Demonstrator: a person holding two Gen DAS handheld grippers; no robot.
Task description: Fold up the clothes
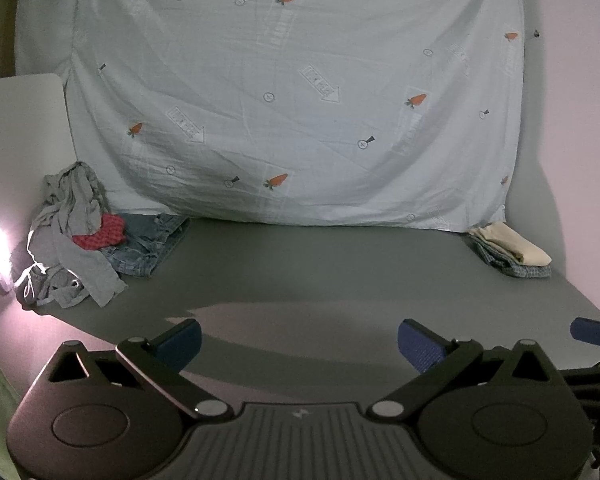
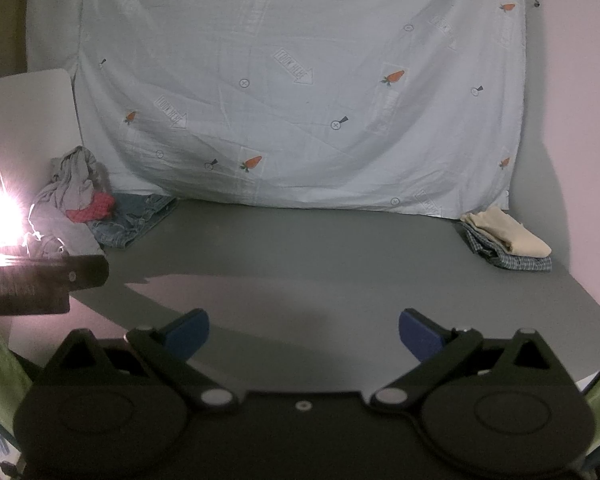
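Both claws, left gripper (image 1: 299,346) and right gripper (image 2: 304,336), spread and empty over the near table (image 1: 320,264); I'd reach far-left into the unfolded pile (image 1: 74,240), pinching one garment only.

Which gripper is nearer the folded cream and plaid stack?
Right. The right gripper sits on the side of the folded stack; the left gripper, beside it, is farther off, toward the unfolded pile.

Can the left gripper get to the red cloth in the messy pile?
Probably yes. The left gripper is open and empty, with bare grey table ahead. The red cloth lies on top of the pile, only partly tucked under grey clothes.
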